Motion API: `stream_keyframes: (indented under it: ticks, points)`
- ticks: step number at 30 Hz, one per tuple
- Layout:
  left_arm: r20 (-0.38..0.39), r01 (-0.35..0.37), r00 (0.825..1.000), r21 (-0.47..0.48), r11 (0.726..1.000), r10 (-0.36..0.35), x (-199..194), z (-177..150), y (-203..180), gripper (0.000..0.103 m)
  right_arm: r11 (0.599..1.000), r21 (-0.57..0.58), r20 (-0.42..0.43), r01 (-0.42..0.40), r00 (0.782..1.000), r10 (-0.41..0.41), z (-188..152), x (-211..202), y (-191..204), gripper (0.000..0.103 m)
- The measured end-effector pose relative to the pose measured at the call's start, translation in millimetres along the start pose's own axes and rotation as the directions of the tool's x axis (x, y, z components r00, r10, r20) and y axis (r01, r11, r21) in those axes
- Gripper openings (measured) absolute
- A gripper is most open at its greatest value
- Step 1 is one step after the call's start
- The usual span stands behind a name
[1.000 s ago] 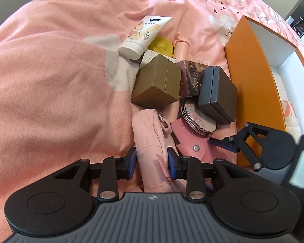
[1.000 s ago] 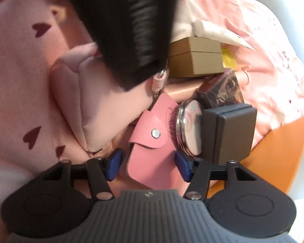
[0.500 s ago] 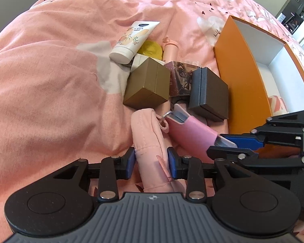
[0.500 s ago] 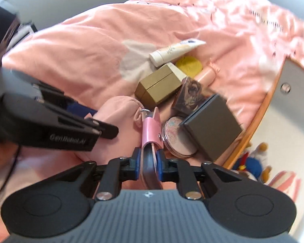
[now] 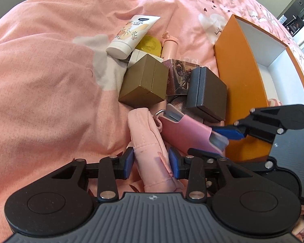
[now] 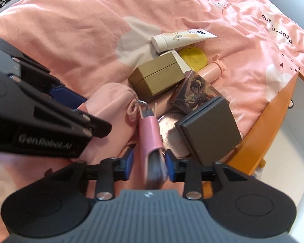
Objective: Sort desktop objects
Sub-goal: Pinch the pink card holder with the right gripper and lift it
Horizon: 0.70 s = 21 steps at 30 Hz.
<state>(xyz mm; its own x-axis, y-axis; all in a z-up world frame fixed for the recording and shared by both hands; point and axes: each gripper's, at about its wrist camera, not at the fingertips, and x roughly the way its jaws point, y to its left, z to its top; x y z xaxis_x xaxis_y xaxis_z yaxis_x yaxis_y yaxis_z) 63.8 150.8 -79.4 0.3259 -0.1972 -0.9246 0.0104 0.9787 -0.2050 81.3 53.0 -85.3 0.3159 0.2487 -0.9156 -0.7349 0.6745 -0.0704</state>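
Note:
My left gripper is shut on a soft pink pouch, also seen in the right wrist view. A pink key case hangs from the pouch by a metal ring. My right gripper has its jaws parted around the key case, with gaps on both sides; it also shows in the left wrist view. An orange box with a white inside lies to the right.
On the pink bedspread lies a pile: a gold box, a dark grey box, a picture card box, a cream tube, a yellow disc, a pink bottle and a round compact.
The right gripper, shut on the pink key case half a second ago, has opened its jaws. The key case now sits loose between them. The left gripper still holds the pouch.

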Motion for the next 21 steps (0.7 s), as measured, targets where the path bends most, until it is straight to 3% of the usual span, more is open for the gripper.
stream_keyframes:
  ticks: [3, 5, 15, 21]
  points:
    - [-0.004, -0.001, 1.000, -0.002, 1.000, 0.001, 1, 1, 0, 0.042, 1.000, -0.008, 0.001, -0.004, 1.000, 0.004, 4, 6, 1, 0.040]
    - [-0.003, -0.006, 1.000, -0.004, 1.000, 0.006, 1, 0, 1, 0.041, 1.000, -0.014, 0.005, -0.004, 1.000, 0.004, 3, 6, 4, 0.025]
    - [0.027, -0.086, 0.996, -0.017, 0.996, 0.086, -7, -6, -5, 0.033, 0.999, 0.048, 0.159, 0.005, 0.987, -0.012, -17, -38, -2, 0.023]
    - [0.130, -0.105, 0.986, -0.015, 0.994, 0.106, -43, -5, -22, 0.031, 0.992, 0.114, 0.244, -0.051, 0.970, 0.022, -27, -68, -19, 0.023]
